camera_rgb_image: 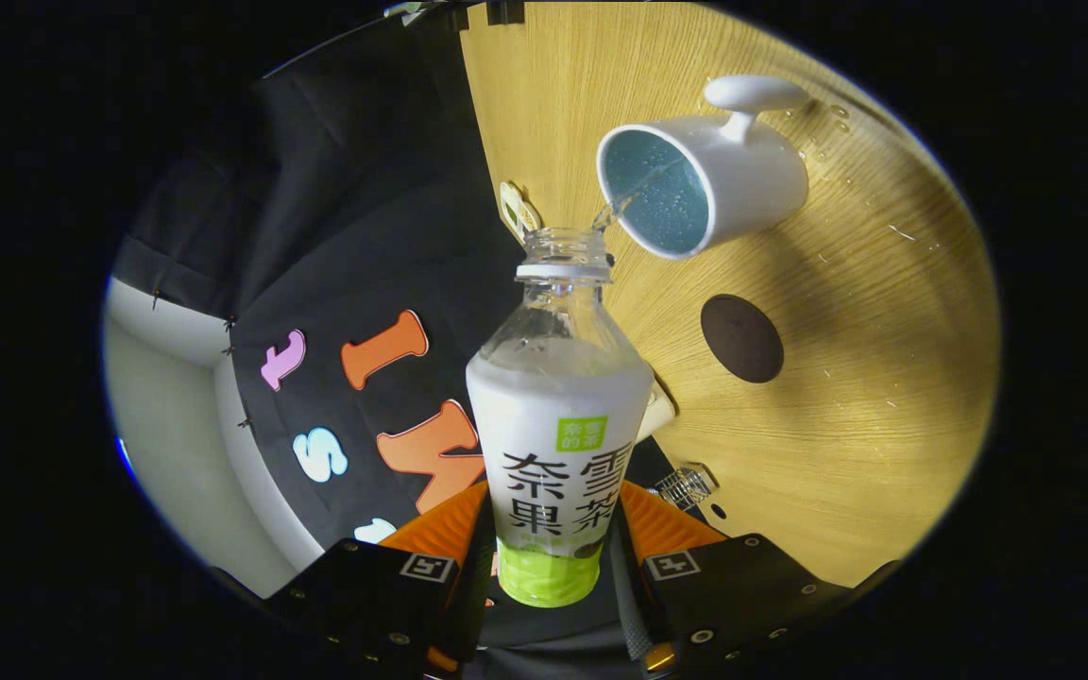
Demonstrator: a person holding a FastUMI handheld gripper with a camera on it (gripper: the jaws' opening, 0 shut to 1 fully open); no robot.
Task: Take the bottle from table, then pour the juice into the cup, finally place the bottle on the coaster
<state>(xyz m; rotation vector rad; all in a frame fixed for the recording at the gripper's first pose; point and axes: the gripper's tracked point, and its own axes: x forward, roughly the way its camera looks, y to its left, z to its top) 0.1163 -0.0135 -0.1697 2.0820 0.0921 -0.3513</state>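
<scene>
Pouring clear liquid from bottle labelled "奈雪的茶" into white cup, jaws clamping bottle, coaster beside.

The gripper clamps the bottle between its two fingers, both pressing on the lower labelled part of the body. The bottle is uncapped, and its open neck points ahead of the fingers toward the cup. A thin clear stream runs from the bottle's mouth into the cup, whose inside looks blue and wet. The cup's handle faces away from the gripper. A dark round coaster lies on the wooden table, beside the bottle's shoulder and nearer the fingers than the cup.
</scene>
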